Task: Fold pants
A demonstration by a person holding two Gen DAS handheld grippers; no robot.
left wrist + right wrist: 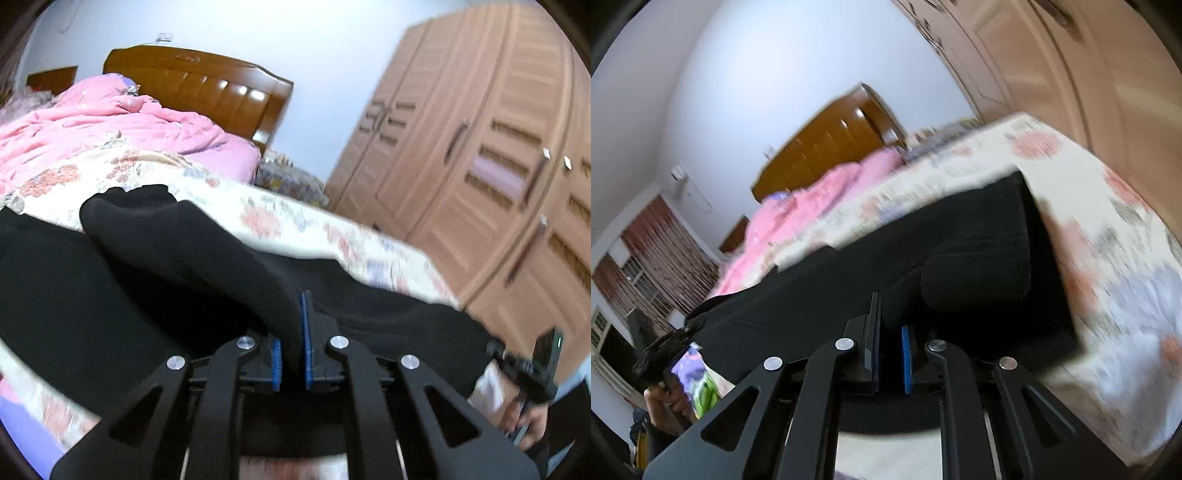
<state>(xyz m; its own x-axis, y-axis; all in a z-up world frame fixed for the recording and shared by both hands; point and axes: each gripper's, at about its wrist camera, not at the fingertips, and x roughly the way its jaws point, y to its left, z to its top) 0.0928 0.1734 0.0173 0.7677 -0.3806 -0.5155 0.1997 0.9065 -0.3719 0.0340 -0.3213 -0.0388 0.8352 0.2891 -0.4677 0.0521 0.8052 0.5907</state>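
Black pants (110,280) lie spread across the flowered bed sheet (295,221). My left gripper (293,343) is shut on a raised fold of the pants, the cloth pinched between its blue pads. In the right wrist view the pants (923,258) run across the bed, and my right gripper (890,339) is shut on a bunched edge of them. The right gripper also shows at the right edge of the left wrist view (524,365), held in a hand. The left gripper shows at the left of the right wrist view (661,354).
A pink quilt (92,125) is heaped toward the wooden headboard (207,85). A tall pink-brown wardrobe (480,155) stands close beside the bed. The bed edge (1126,332) drops off to the right in the right wrist view.
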